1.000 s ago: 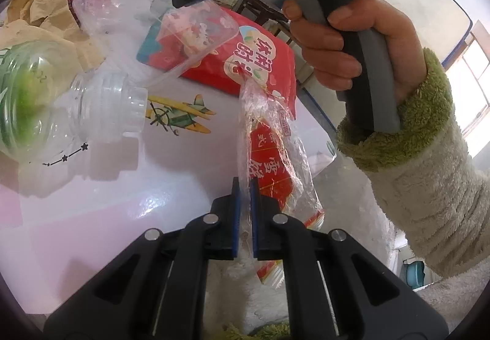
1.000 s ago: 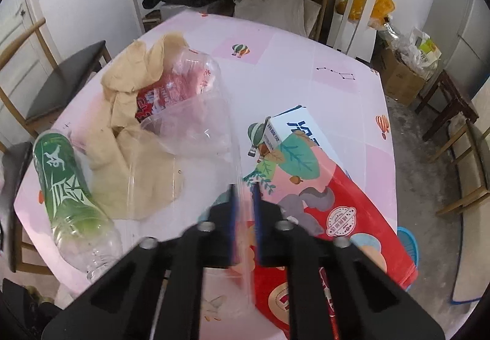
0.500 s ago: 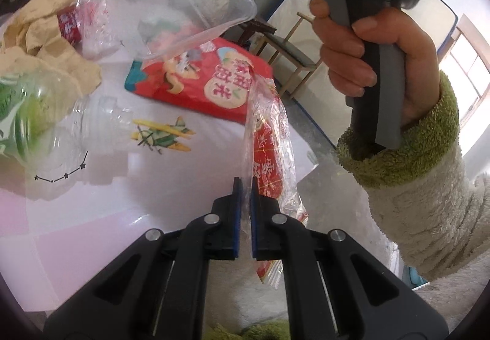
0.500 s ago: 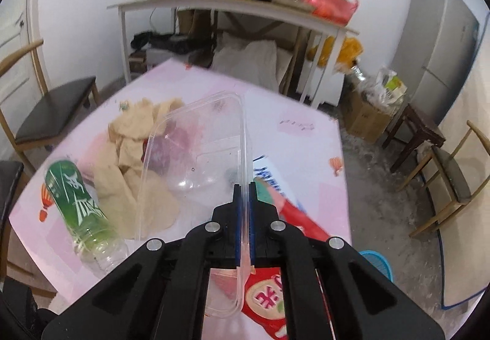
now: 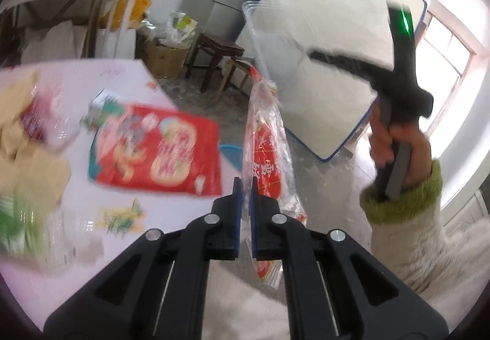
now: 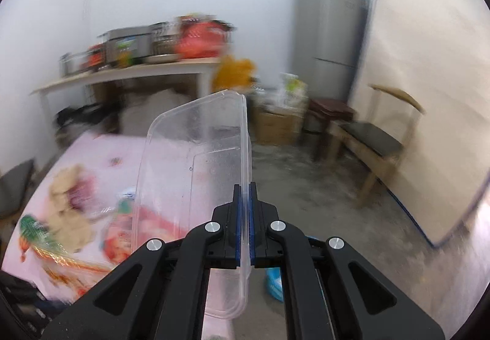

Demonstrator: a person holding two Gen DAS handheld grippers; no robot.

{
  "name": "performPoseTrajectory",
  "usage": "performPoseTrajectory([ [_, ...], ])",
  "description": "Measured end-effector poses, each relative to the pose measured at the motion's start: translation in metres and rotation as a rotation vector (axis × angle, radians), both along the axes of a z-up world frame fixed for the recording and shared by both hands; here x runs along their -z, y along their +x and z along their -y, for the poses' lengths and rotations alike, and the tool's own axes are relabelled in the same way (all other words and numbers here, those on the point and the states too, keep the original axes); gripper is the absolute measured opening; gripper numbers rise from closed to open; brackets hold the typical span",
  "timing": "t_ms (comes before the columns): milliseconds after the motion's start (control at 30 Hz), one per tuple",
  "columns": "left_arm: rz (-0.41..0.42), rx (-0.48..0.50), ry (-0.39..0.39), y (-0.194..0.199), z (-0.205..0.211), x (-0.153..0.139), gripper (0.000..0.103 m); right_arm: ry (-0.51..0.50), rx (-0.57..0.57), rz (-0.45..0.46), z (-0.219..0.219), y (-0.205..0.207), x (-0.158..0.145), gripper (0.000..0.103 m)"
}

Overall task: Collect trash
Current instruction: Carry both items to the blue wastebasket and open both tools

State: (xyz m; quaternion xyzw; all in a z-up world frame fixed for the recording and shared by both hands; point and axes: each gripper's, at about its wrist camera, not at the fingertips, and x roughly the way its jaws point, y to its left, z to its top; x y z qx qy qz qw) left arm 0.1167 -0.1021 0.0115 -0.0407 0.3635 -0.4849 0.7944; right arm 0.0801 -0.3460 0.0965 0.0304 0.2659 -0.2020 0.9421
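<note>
My left gripper (image 5: 245,187) is shut on a clear and red plastic wrapper (image 5: 268,141), held up beyond the table's right edge. My right gripper (image 6: 244,196) is shut on the rim of a clear plastic food container (image 6: 196,162), lifted high over the floor; the container also shows in the left wrist view (image 5: 294,43), with the right gripper body (image 5: 398,85) beside it. On the pink table (image 5: 171,214) lie a red snack bag (image 5: 156,153), tan crumpled paper (image 5: 33,168) and a green bottle (image 6: 33,229).
A blue bin (image 5: 232,154) stands on the floor by the table edge, also low in the right wrist view (image 6: 274,281). A wooden chair (image 6: 373,144), a stool (image 5: 219,52), cardboard boxes (image 6: 275,122), a fridge (image 6: 327,33) and a leaning mattress (image 6: 422,88) line the room.
Both grippers rose and swung right, away from the table, carrying the wrapper and the container. The container went from above the table to high over the floor.
</note>
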Motion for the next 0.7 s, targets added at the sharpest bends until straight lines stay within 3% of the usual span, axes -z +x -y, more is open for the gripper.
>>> performPoseTrajectory([
  [167,-0.026,0.068,0.085,0.040,0.079,-0.026,0.004,0.146,0.182,-0.011,0.092,-0.040,0.035,0.004],
  [333,-0.035,0.109,0.276,0.081,0.179,-0.021,0.004,0.249,0.308,-0.094,0.159,-0.050,0.095,0.004],
  [533,-0.015,0.141,0.568,0.120,0.305,0.043,0.004,0.359,0.355,-0.257,0.214,-0.021,0.188,0.004],
  [700,0.011,0.183,0.737,0.137,0.388,0.099,0.004,0.456,0.371,-0.361,0.258,0.015,0.255,0.004],
])
